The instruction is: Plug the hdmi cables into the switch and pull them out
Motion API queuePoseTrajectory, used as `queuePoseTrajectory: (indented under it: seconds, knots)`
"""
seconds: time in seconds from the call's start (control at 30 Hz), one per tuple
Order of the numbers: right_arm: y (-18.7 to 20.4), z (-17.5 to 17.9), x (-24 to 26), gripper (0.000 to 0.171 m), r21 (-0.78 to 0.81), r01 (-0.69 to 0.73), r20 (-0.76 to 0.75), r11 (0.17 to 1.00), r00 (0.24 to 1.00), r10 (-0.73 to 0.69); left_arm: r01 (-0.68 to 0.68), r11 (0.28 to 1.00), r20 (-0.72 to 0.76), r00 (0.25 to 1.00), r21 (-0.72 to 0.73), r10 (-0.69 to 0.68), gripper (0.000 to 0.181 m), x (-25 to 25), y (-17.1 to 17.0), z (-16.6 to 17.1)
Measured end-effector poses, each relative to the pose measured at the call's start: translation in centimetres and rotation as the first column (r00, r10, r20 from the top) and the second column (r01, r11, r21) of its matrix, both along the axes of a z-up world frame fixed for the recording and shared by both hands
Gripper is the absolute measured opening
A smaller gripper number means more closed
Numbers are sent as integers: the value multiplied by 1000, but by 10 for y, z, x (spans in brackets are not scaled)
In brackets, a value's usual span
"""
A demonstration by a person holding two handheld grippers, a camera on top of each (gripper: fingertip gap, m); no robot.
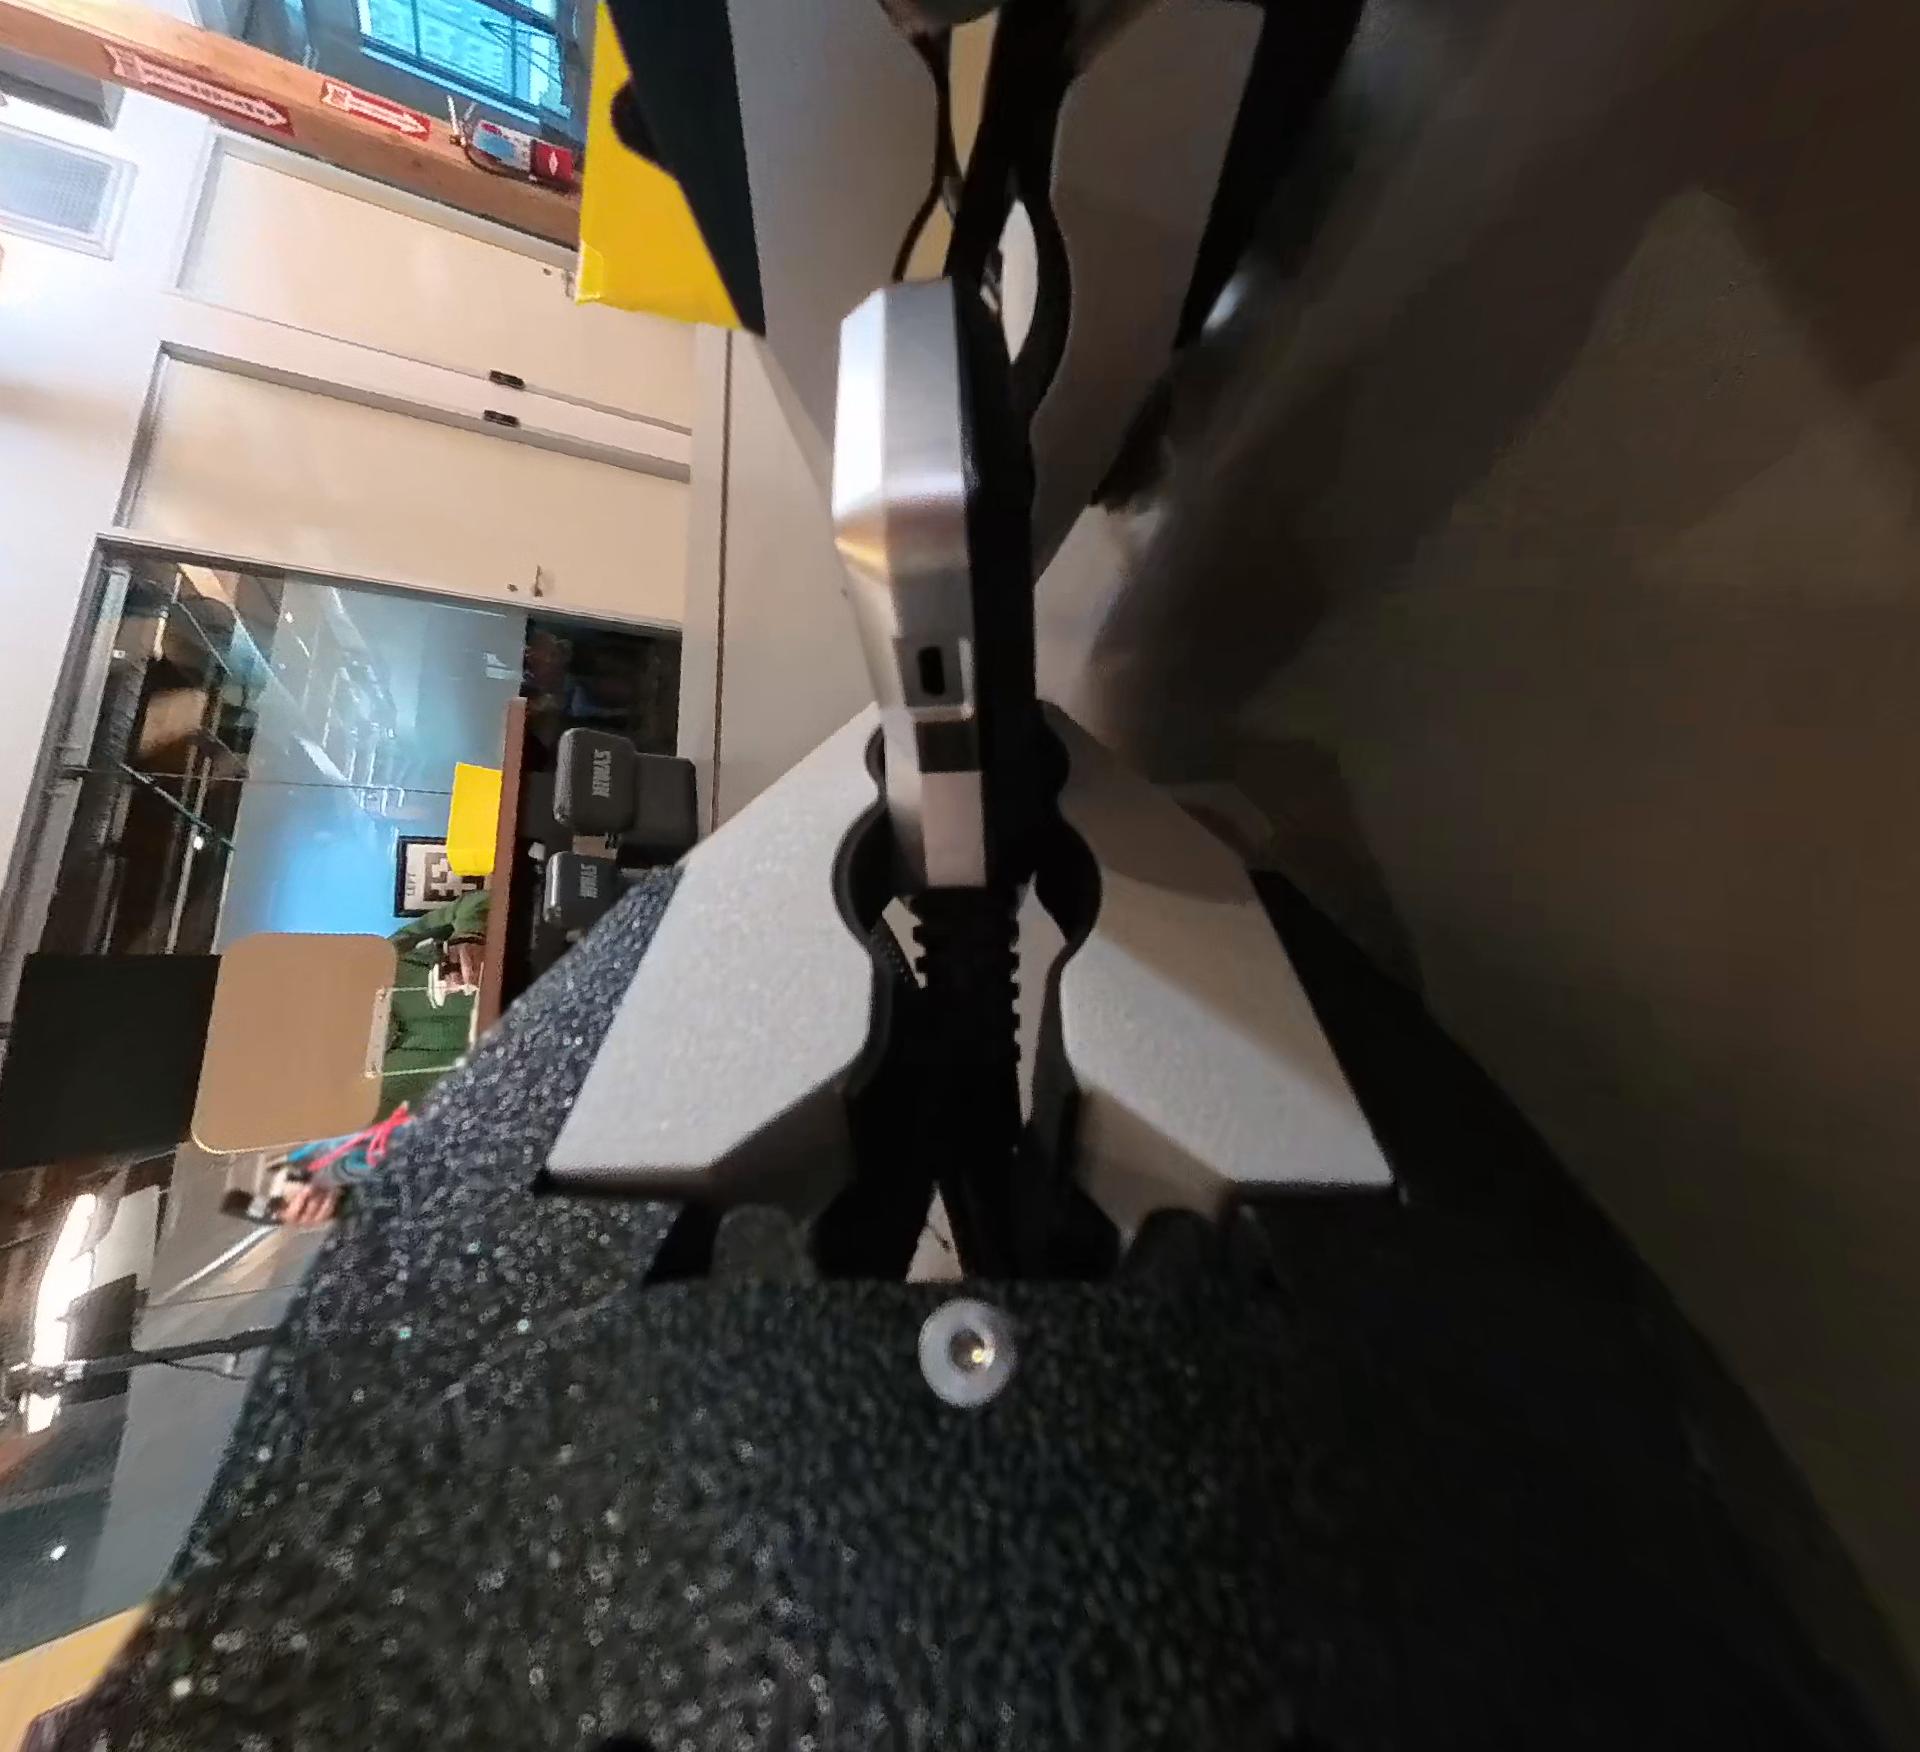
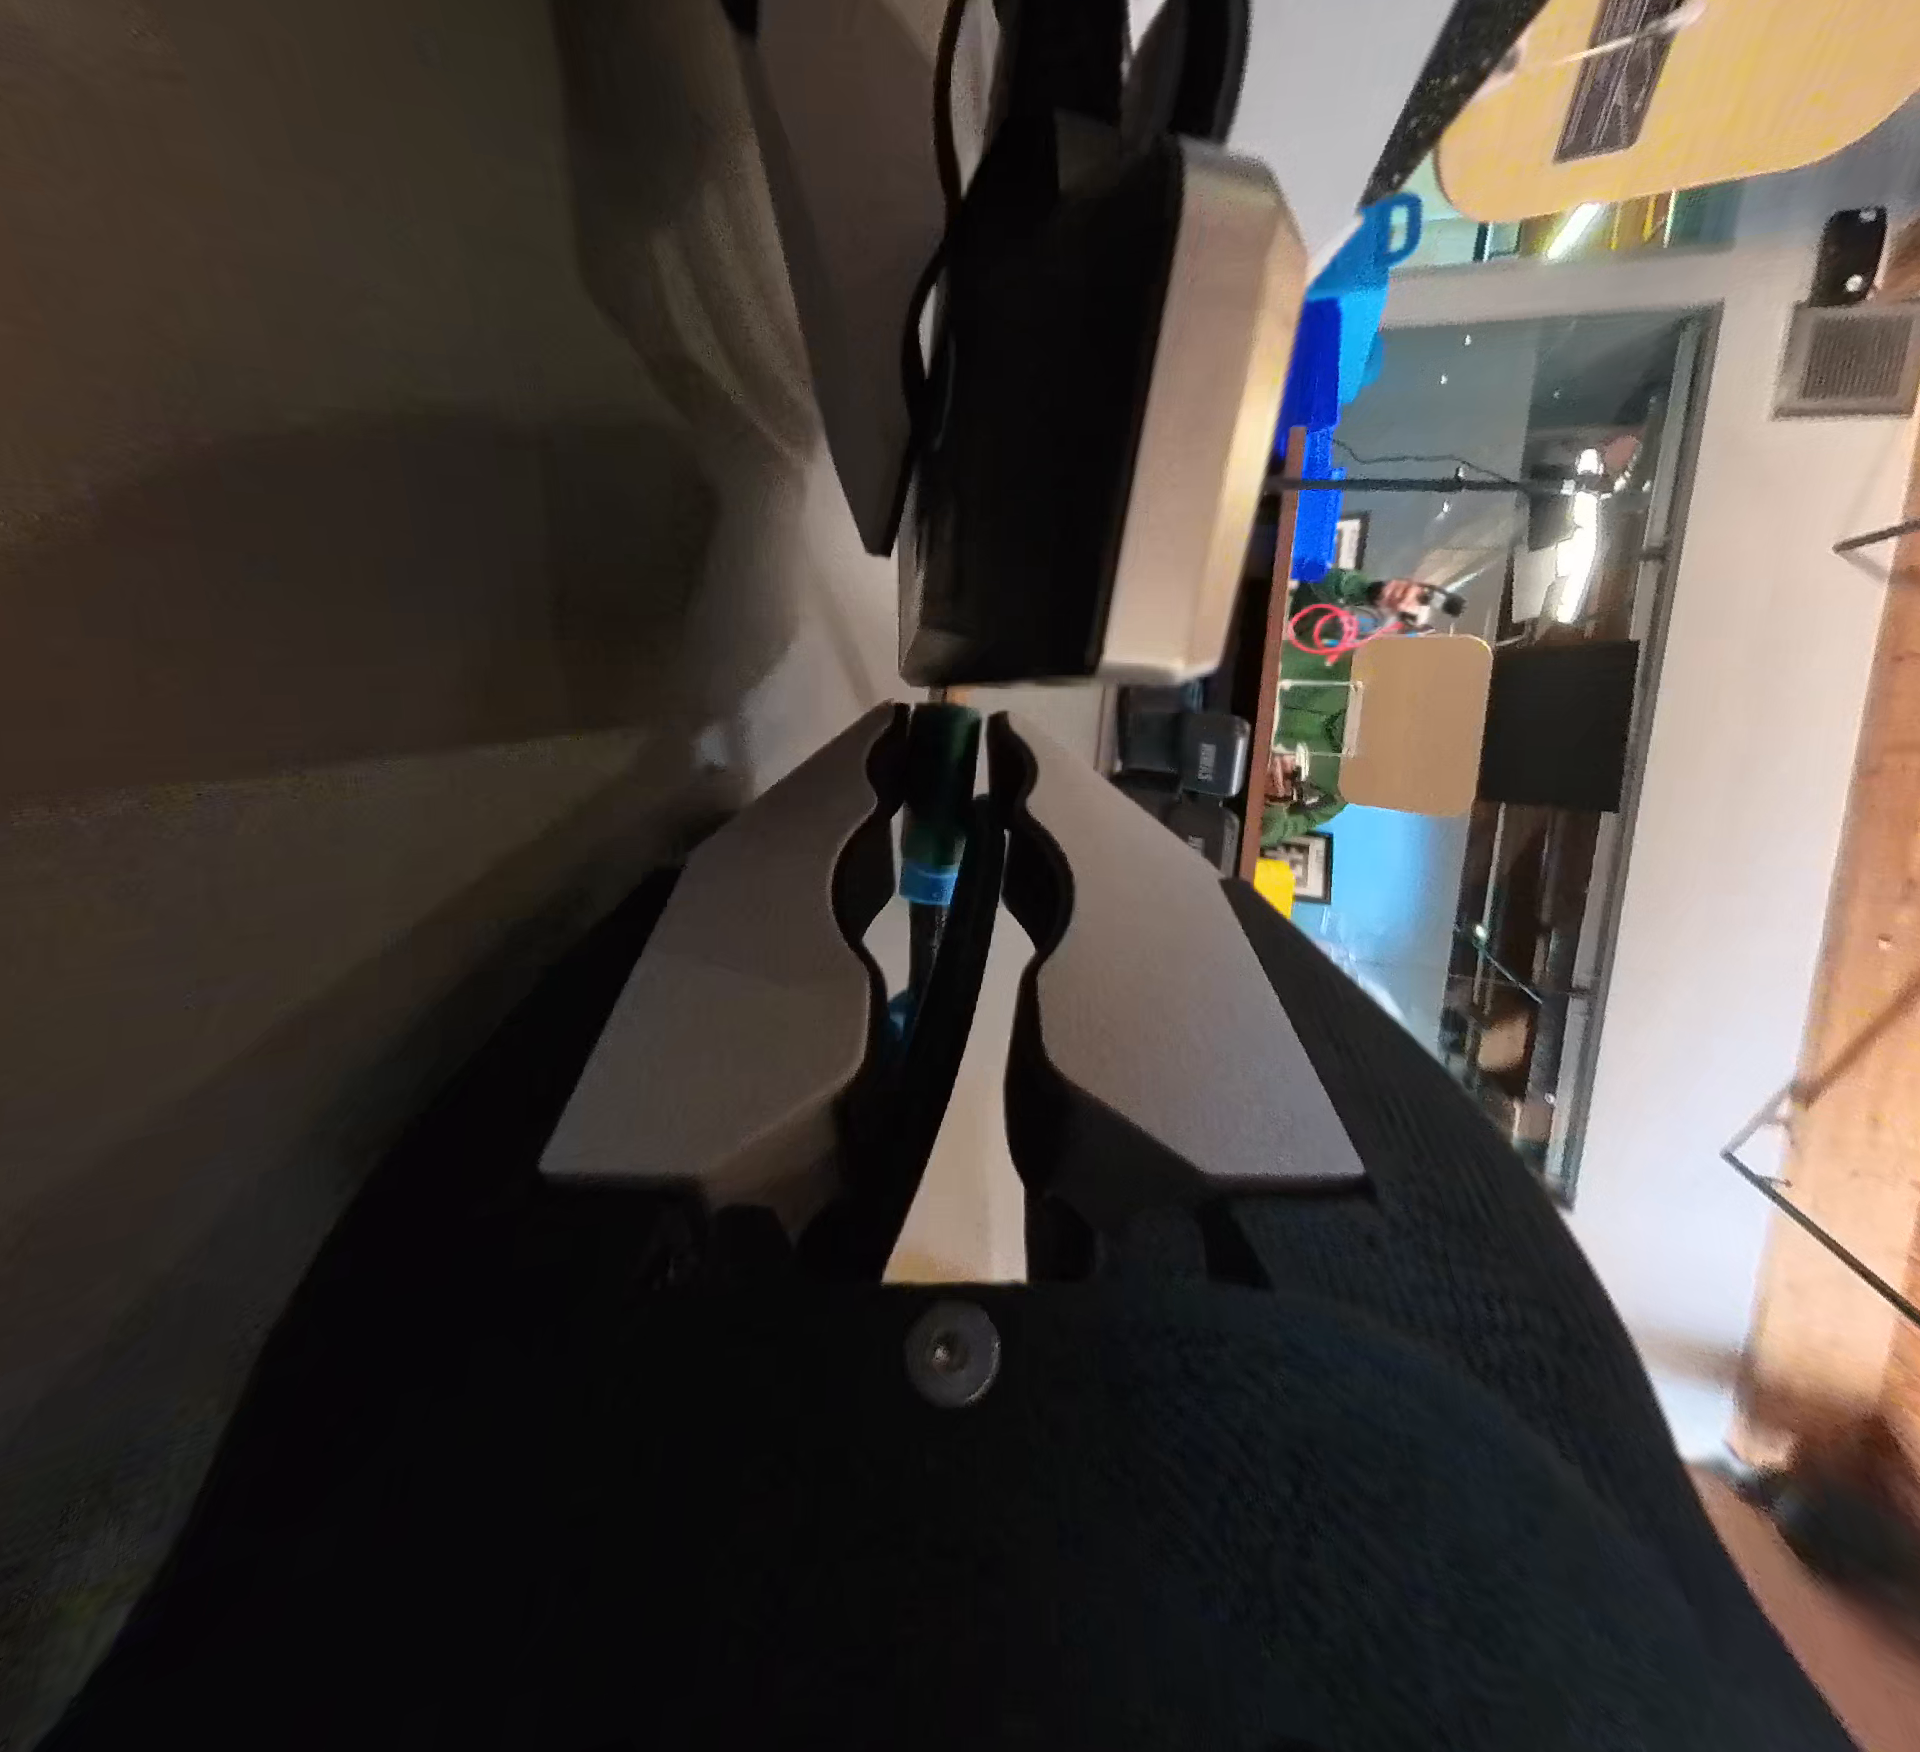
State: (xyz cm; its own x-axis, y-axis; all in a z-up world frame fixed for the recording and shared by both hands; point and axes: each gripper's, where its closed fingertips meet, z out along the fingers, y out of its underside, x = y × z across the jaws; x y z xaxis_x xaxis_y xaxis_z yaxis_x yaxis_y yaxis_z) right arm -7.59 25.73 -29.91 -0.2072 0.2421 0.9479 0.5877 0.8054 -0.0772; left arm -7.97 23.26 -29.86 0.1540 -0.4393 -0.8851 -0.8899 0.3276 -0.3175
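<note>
Switch, silver, clamped edge-on in left tool; HDMI plug pinched in right tool, tip just short of switch's near end. Black cables trailing beyond, ends cut off. Pale surface blurred.

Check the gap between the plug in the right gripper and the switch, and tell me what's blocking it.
Nothing visible. The right gripper holds the plug right at the switch edge, with only its metal tip in the narrow gap.

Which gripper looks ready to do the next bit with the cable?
Right. The right gripper pinches the cable plug, its tip at the switch. The left gripper just steadies that switch.
</note>
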Motion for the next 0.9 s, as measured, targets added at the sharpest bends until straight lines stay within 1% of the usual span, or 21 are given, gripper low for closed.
queuePoseTrajectory:
  seconds: [0.23, 0.33, 0.4, 0.47, 0.57, 0.67, 0.7, 0.73, 0.8, 0.9]
  knots:
    - [-2, -2, 7, 12, -31, -64, -40, 997, 997, 63, -3, 1000, 3, 1000, 23, 3, 20, -1, -4, -1]
    - [-3, -2, 7, 13, -67, -76, -45, 995, 996, 74, -8, 1000, 23, 1000, 5, 8, 20, -1, -4, -1]
    - [1, 0, 9, 13, -125, -59, -58, 990, 997, 52, -41, 999, 23, 999, 9, 41, 20, -7, 0, 0]
    - [3, 4, 10, 22, -189, -55, -93, 980, 995, 38, -46, 999, 39, 998, -6, 46, 20, -9, 1, 0]
    - [5, 9, 10, 33, -217, -57, -114, 974, 993, 33, -63, 998, 20, 998, 2, 63, 20, -11, 2, -1]
    - [10, 20, 17, 50, -176, -28, -57, 984, 998, 18, -104, 995, 18, 994, -10, 104, 20, -19, 7, -2]
    - [12, 25, 22, 53, -163, -23, -24, 986, 1000, 19, -116, 993, 26, 993, -17, 116, 20, -21, 8, -1]
    - [15, 32, 28, 54, -164, -4, -8, 987, 1000, 2, -127, 992, 30, 991, -25, 127, 20, -23, 9, -1]
    - [19, 44, 41, 56, -215, 36, 11, 976, 999, -34, -129, 991, 32, 991, -29, 130, 20, -22, 10, -1]
    - [26, 68, 59, 57, -250, 97, -22, 963, 994, -106, -129, 990, 54, 990, -48, 132, 20, -19, 9, 1]
